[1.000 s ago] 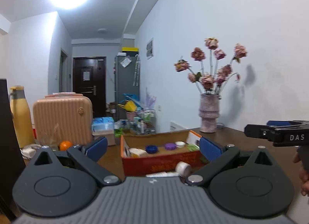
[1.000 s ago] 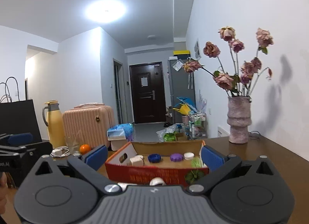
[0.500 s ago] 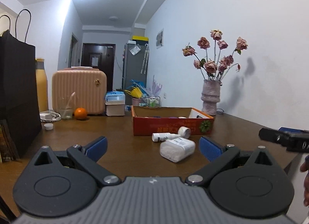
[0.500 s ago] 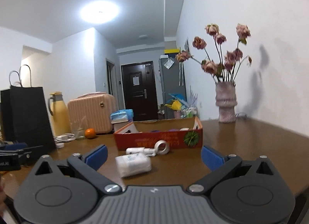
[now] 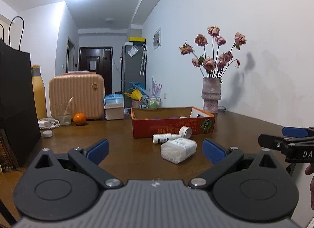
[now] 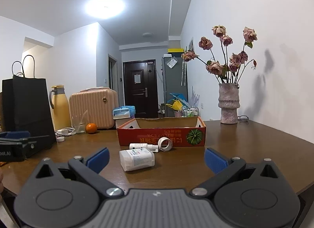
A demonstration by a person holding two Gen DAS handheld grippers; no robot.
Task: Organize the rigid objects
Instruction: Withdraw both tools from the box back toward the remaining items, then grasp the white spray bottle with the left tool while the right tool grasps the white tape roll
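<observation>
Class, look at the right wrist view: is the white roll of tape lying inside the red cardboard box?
No. The white roll of tape lies on the brown table in front of the red cardboard box, beside the spray bottle.

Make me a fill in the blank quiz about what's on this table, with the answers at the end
1. The white bottle nearest the right gripper lies on its ____.
2. Beside the glass, in front of the pink suitcase, sits an ____.
3. The dried roses stand in a ____ near the wall.
4. The red box carries a picture of a green ____ on its front.

Answers: side; orange; vase; pumpkin
</observation>
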